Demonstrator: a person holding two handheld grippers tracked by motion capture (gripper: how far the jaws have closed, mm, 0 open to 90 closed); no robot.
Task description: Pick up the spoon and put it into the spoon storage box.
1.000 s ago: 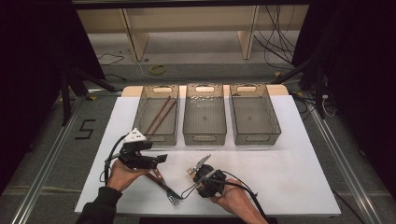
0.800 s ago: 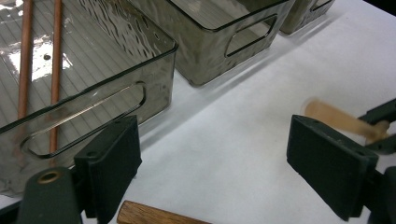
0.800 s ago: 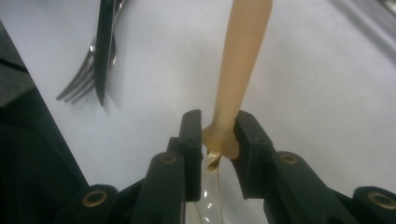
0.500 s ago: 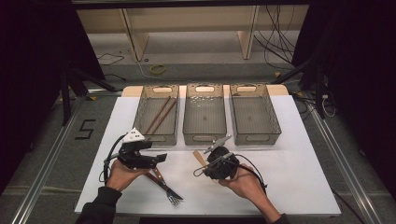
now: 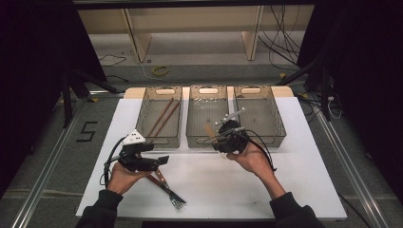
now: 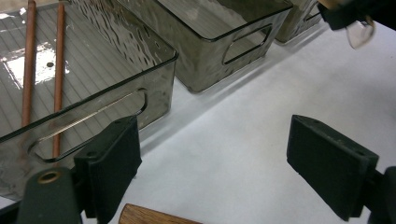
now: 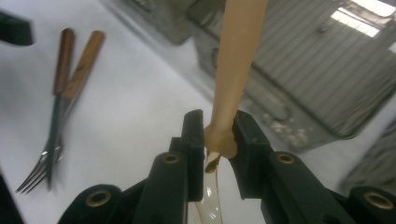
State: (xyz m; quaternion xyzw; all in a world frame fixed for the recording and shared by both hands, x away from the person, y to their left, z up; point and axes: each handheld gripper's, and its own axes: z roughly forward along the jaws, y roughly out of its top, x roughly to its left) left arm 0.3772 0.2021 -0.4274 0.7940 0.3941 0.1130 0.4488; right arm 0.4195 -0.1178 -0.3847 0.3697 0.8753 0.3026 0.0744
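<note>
We take this for a lab recording station, not a home. The bench (image 5: 285, 199) is covered in plain white and ringed by black curtains (image 5: 366, 57). Loose cables (image 5: 285, 42) trail across the grey floor (image 5: 47, 156), metal rails (image 5: 43, 175) run along it, and a taped number 5 (image 5: 87, 131) marks the spot. 3 identical smoked plastic bins (image 5: 259, 111) sit in a row.

A white worktop (image 5: 294, 190) sits on a grey floor (image 5: 47, 142); a black "5" mark (image 5: 86, 131) lies left; pale wooden furniture legs (image 5: 135, 40) stand beyond; cables (image 5: 285, 42) trail right; darkness flanks both sides.
</note>
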